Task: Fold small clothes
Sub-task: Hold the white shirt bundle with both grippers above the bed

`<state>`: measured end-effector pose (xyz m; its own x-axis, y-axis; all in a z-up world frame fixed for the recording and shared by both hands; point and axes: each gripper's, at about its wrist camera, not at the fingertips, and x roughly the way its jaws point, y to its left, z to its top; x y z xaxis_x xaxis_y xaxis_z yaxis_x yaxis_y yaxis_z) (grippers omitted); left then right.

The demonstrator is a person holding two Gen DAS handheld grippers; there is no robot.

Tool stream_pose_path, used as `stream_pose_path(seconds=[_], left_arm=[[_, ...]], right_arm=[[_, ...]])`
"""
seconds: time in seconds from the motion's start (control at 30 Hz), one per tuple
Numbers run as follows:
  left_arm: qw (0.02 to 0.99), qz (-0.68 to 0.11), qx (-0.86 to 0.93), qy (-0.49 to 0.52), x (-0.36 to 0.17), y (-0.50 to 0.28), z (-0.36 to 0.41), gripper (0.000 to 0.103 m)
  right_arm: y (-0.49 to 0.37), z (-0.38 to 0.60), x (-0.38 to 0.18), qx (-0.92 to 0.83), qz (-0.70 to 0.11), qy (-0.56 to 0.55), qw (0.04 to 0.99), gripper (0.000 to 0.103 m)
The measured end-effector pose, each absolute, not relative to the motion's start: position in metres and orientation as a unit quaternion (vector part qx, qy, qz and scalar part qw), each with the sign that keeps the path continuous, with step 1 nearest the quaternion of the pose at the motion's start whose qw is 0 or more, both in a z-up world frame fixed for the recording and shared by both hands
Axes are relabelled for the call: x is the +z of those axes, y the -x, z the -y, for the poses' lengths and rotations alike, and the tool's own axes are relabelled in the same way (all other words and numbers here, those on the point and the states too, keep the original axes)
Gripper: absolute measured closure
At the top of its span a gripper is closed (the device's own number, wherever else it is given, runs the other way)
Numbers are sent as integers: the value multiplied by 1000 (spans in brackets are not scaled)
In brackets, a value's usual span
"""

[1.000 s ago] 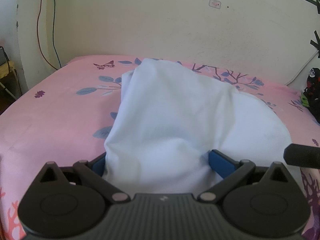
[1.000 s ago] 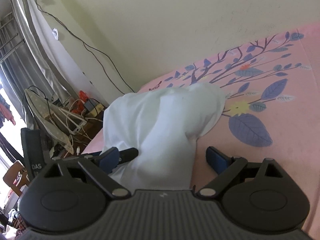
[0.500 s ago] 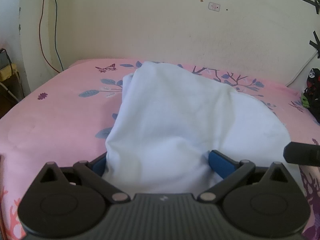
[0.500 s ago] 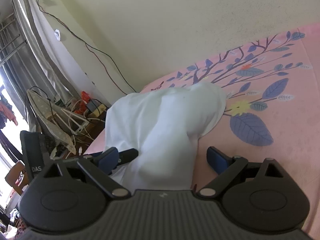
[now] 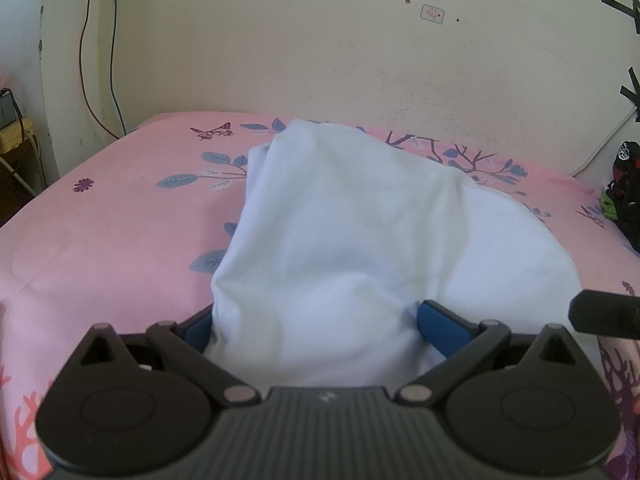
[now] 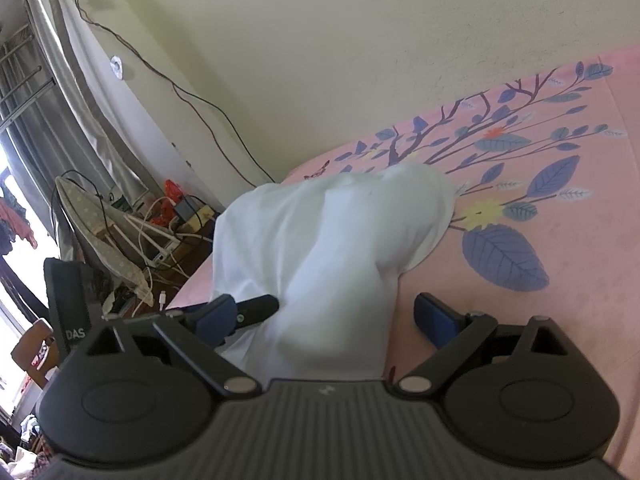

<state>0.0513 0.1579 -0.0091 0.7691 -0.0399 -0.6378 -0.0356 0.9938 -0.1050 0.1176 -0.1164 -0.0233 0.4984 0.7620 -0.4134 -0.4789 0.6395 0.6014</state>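
A white small garment (image 5: 360, 240) drapes from both grippers down onto the pink floral bedsheet (image 5: 112, 232). My left gripper (image 5: 320, 320) has cloth bunched between its blue pads, which stand wide apart. My right gripper (image 6: 328, 316) likewise has the garment (image 6: 332, 240) running between its wide-set blue pads. The far end of the cloth rests on the bed. The fingertips are hidden by the fabric. The other gripper's black finger (image 5: 604, 312) shows at the right edge of the left wrist view.
A cream wall stands behind the bed. Dark clothes (image 5: 624, 200) lie at the bed's right edge. Left of the bed are an ironing board (image 6: 104, 236), cables and a power strip (image 6: 180, 216), and a curtain (image 6: 52, 128).
Both grippers have risen slightly with the garment; the view shifts a little, and the cloth keeps the same drape.
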Motion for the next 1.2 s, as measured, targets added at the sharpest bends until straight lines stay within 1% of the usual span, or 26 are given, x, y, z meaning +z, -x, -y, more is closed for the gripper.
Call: stream_pose_path(seconds=[1.07, 1.2], left_arm=[[939, -341, 1, 54, -8, -53, -156, 0], [938, -339, -4, 68, -8, -51, -162, 0]], right_arm=[[-117, 116, -23, 368, -338, -210, 841, 14], [-116, 116, -23, 368, -338, -210, 841, 14]])
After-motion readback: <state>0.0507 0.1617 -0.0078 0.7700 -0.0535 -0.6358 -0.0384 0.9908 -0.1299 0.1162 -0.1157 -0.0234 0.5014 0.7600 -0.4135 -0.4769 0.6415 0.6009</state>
